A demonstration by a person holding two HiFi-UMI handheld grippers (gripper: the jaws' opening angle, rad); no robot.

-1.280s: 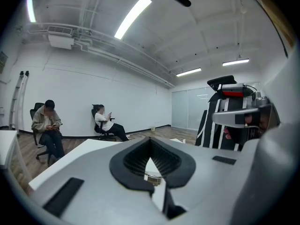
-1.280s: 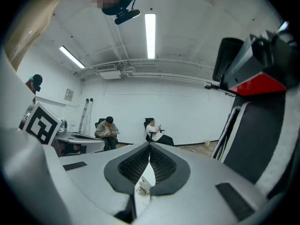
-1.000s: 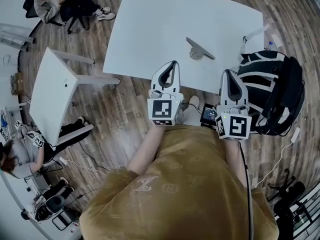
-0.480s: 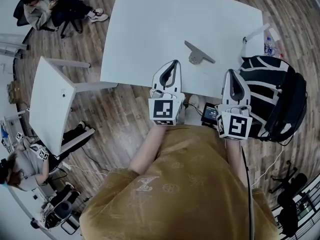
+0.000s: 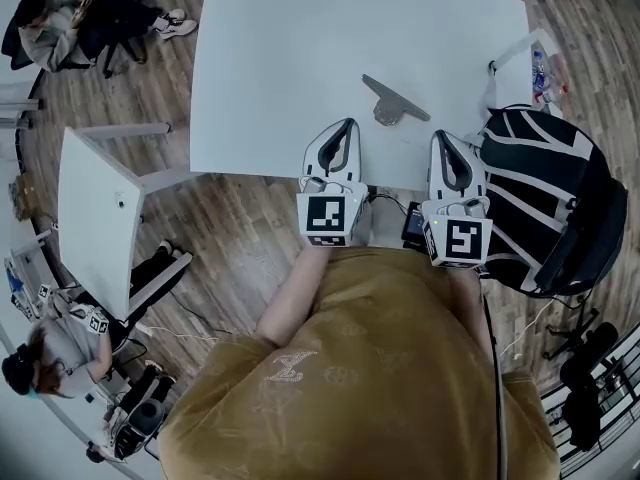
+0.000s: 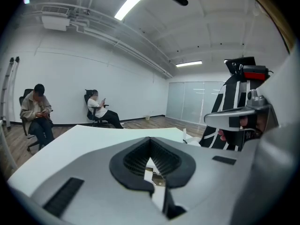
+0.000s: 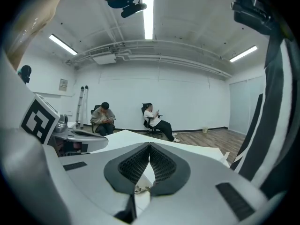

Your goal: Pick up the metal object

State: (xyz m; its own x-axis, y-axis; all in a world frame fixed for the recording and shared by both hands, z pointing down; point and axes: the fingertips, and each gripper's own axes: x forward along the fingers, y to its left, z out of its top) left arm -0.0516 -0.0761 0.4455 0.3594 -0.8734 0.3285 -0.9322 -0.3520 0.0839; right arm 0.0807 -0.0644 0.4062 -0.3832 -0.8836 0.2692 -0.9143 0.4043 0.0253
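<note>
The metal object (image 5: 391, 102), a grey flat bar joined to a round disc, lies on the white table (image 5: 290, 48) toward its near right part. My left gripper (image 5: 346, 126) is shut, its tip over the table's near edge, left of and short of the object. My right gripper (image 5: 444, 137) is also shut, at the near edge just right of the object and apart from it. In the left gripper view the gripper (image 6: 150, 140) shows its ribbed pads meeting at the tip with nothing held. The same holds for the gripper (image 7: 150, 146) in the right gripper view.
A black backpack with white stripes (image 5: 555, 198) stands right of the table beside my right gripper. A small dark device (image 5: 413, 226) lies on the wooden floor between the grippers. Another white table (image 5: 95, 218) stands at the left. Seated people (image 5: 45, 18) are at the far left.
My right gripper has moved forward and slightly left, nearer the table edge and the metal object. The left gripper has held its place. The view has shifted a little.
</note>
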